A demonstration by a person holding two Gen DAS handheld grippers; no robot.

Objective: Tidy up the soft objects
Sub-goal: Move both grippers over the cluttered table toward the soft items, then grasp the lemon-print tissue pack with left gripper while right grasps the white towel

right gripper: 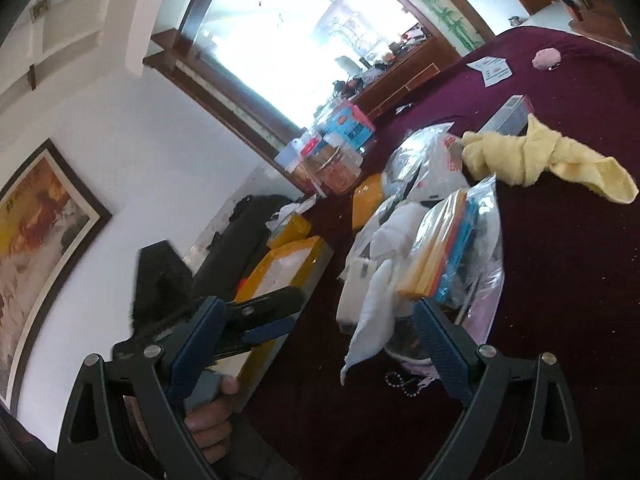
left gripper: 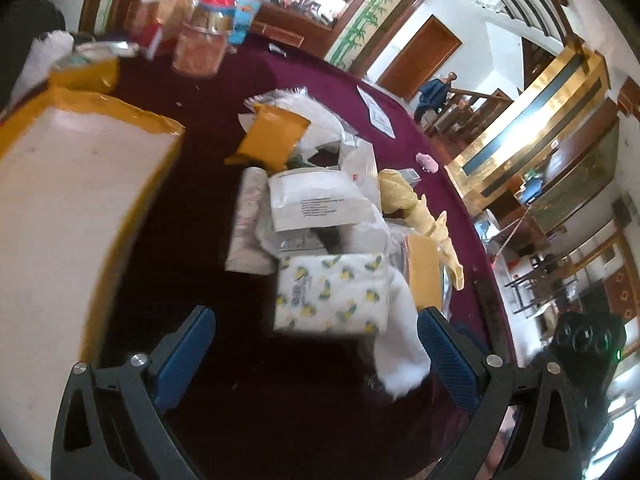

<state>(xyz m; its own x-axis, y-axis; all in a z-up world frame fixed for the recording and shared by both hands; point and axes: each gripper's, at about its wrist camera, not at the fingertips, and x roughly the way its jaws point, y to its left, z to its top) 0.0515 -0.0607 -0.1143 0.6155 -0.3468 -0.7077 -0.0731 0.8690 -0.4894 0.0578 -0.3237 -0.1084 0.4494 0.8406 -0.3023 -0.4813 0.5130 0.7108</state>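
Observation:
A heap of soft things lies on the dark red tablecloth (left gripper: 224, 152). Nearest my left gripper (left gripper: 316, 344) is a lemon-print tissue pack (left gripper: 332, 292), just ahead of the open, empty fingers. A white cloth (left gripper: 400, 332) hangs beside it, by the right finger. Behind lie white mailers (left gripper: 316, 204), a yellow padded envelope (left gripper: 272, 140) and a knotted yellow towel (left gripper: 400, 196). My right gripper (right gripper: 316, 344) is open and empty; the white cloth (right gripper: 372, 304) and a clear bag of coloured sheets (right gripper: 444, 252) sit just ahead. The yellow towel (right gripper: 536, 152) lies farther back.
A white box with yellow tape (left gripper: 68, 208) stands at the left. Jars and snack packs (left gripper: 200, 44) crowd the far table edge. A pink fluffy ball (right gripper: 546, 58) and paper slips (right gripper: 492, 68) lie far off. The left gripper (right gripper: 256, 316) shows in the right wrist view.

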